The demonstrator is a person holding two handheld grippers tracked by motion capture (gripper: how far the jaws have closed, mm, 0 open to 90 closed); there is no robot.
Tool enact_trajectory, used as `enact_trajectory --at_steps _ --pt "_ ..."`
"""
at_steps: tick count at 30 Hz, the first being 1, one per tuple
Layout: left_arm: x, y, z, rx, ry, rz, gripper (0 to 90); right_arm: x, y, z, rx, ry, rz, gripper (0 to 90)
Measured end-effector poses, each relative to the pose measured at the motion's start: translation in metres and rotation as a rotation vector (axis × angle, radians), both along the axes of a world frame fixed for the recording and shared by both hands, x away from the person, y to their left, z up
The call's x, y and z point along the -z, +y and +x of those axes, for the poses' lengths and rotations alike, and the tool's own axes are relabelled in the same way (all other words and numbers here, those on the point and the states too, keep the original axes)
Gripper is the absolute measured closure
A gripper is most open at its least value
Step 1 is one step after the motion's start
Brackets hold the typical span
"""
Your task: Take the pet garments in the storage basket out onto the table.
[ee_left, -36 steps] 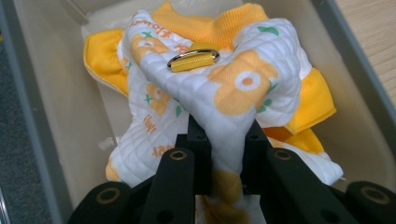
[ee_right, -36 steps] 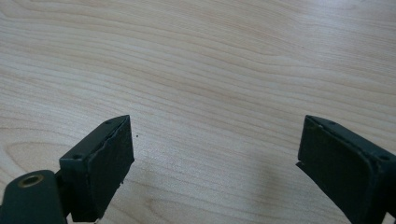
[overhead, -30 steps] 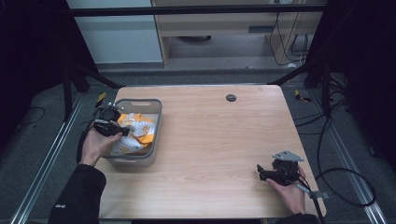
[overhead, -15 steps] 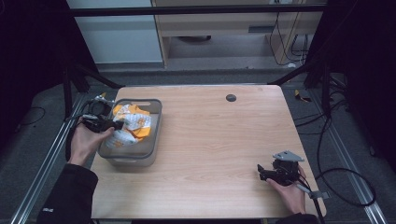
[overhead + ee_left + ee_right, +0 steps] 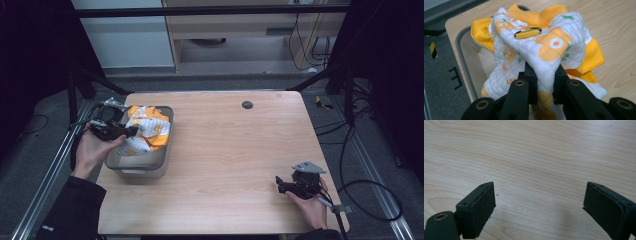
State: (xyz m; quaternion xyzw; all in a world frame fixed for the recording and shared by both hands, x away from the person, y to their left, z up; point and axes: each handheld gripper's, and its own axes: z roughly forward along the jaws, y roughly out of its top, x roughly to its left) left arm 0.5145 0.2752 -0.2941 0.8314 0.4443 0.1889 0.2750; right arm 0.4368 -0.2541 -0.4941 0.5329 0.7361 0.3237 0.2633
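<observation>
A white quilted garment [image 5: 146, 131] with orange prints and yellow-orange trim is raised partly out of the grey bin [image 5: 142, 169] at the table's left. My left gripper [image 5: 131, 132] is shut on a fold of that garment [image 5: 544, 53], just below a yellow strap with a metal ring [image 5: 527, 33]. Near the front right corner, my right gripper [image 5: 279, 185] rests low over the bare wood. Its jaws stand wide open with nothing between them, and one of its pads [image 5: 486, 202] hovers just above the tabletop.
The wooden table [image 5: 225, 150] has a small black round hole [image 5: 247, 104] near its far edge. The person's hands come in at the left edge and the front right. Cables lie on the floor to the right, and dark frame legs stand around the table.
The left gripper has risen and drawn back to the left with the garment, so more cloth stands above the bin's rim. The right gripper has kept still.
</observation>
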Motion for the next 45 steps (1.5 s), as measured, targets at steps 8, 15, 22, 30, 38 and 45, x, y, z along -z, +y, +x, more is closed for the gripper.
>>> enact_trajectory --at_steps 8,15,22,30,38,45 --pt "-0.014 -0.023 -0.011 0.073 -0.023 0.007 79.1 0.0 0.0 0.0 0.001 0.0 0.003 10.5" --pt "-0.017 -0.04 -0.015 0.126 -0.016 0.022 79.1 0.0 0.0 0.0 -0.002 -0.003 0.001 10.5" --pt "-0.017 -0.061 -0.018 0.18 -0.018 0.023 79.1 -0.001 0.0 -0.001 -0.001 -0.008 0.008 10.5" --pt "-0.015 -0.089 -0.018 0.239 -0.011 0.037 79.1 -0.001 -0.001 -0.001 -0.001 -0.013 0.01 10.5" --pt "-0.005 -0.109 -0.013 0.278 0.004 0.04 79.1 -0.002 -0.001 -0.001 0.0 -0.016 0.017 10.5" --pt "0.001 -0.121 -0.013 0.306 0.008 0.045 79.1 -0.002 -0.001 -0.002 0.0 -0.02 0.014 10.5"
